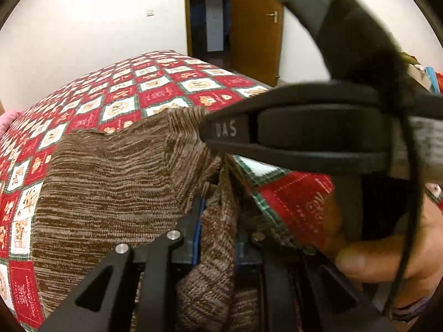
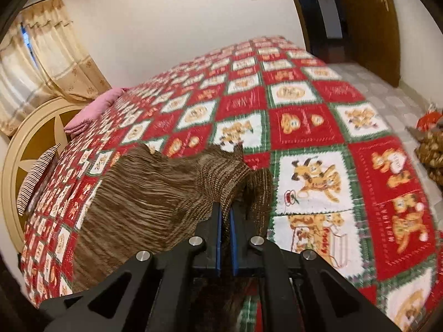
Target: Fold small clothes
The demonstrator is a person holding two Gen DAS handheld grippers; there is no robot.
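The brown garment (image 2: 144, 193) is a coarse, ribbed knit in mottled yarn. The bed cover (image 2: 318, 127) is soft printed quilted cloth. Both grippers are matt black plastic with shiny metal pins (image 2: 196, 240) and smooth blue pads (image 2: 218, 221). The door (image 1: 254, 27) is glossy varnished wood.

Both tools are matte black frames with triangular cut-outs, silver round screw heads and blue pads. The left tool (image 1: 218, 221) shows 2 screws, the right tool (image 2: 226, 221) 4. White letters mark the right tool's finger (image 1: 225, 130); a thin black cable (image 1: 409, 193) crosses it.
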